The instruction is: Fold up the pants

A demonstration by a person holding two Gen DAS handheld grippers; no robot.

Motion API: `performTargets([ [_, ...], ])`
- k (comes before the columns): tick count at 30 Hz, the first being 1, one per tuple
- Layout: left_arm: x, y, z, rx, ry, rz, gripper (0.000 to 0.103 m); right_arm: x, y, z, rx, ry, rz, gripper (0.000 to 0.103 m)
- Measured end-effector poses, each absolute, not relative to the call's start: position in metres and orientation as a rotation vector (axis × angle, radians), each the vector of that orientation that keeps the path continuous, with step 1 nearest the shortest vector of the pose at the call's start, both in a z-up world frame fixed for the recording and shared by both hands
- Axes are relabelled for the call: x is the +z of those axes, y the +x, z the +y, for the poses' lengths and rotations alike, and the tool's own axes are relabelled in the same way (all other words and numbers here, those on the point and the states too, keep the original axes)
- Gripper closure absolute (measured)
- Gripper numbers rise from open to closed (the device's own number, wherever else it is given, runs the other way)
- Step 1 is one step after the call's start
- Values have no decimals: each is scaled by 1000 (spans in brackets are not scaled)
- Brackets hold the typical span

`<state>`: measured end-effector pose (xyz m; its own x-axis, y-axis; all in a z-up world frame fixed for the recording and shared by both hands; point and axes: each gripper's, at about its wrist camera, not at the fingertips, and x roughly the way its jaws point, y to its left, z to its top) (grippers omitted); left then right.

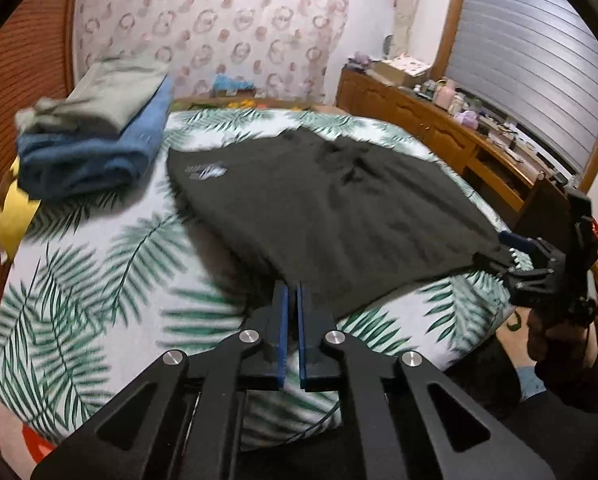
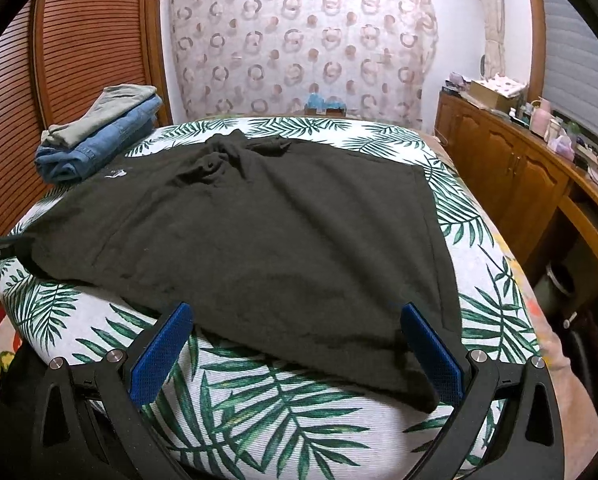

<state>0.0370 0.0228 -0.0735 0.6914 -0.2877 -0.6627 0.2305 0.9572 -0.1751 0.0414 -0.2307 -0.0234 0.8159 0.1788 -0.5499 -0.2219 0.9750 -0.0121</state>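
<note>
- In the left wrist view, a louvred wooden door (image 1: 27, 80) fills the far left of the frame.
- Just right of it, in the upper left, a stack of folded clothes (image 1: 95, 140) lies on the bed: a grey piece on top of blue denim, with something yellow (image 1: 17, 216) under its left end.
- The bed (image 1: 79, 280), covered in a white sheet with green palm leaves, takes up the lower left and centre.
- The black pants (image 1: 331, 208) lie spread over the centre of the bed, a small pale logo near their upper left corner.
- At lower centre the left gripper (image 1: 292, 296) has its blue-padded fingers (image 1: 283, 320) pressed together at the near hem of the pants; whether cloth is caught between them cannot be told.
- At the right edge the right gripper (image 1: 515, 252) sits at the pants' right corner, with a wooden sideboard (image 1: 439, 128) of small items behind it.
- In the right wrist view the folded stack (image 2: 99, 136) is in the upper left and the pants (image 2: 259, 232) cover the middle.
- Along the bottom, the right gripper (image 2: 295, 344) has its fingers (image 2: 161, 352) wide apart, astride the near edge of the pants.
- The right finger's blue pad (image 2: 431, 352) lies against the cloth corner; nothing is pinched.
</note>
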Motion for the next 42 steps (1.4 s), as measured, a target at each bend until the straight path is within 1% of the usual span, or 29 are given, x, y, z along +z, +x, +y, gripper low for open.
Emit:
performTargets([
  [8,-32,61,-13,-375,-20,672,98,-20,40,-239,229,-53,573,0],
  [17,-6,89,-56,-469,20,632,98,-15,35,-253,221,-37,550,0],
  [30,8,110,-130,-638,52,662,98,-13,26,-268,186,-15,541,0],
  [40,-1,122,-147,-641,61,696,98,-11,26,-271,147,2,538,2],
  [41,-3,122,-145,-629,62,702,98,-11,26,-270,148,5,541,2],
  [42,-4,122,-145,-615,72,706,93,-11,27,-269,149,7,542,2],
])
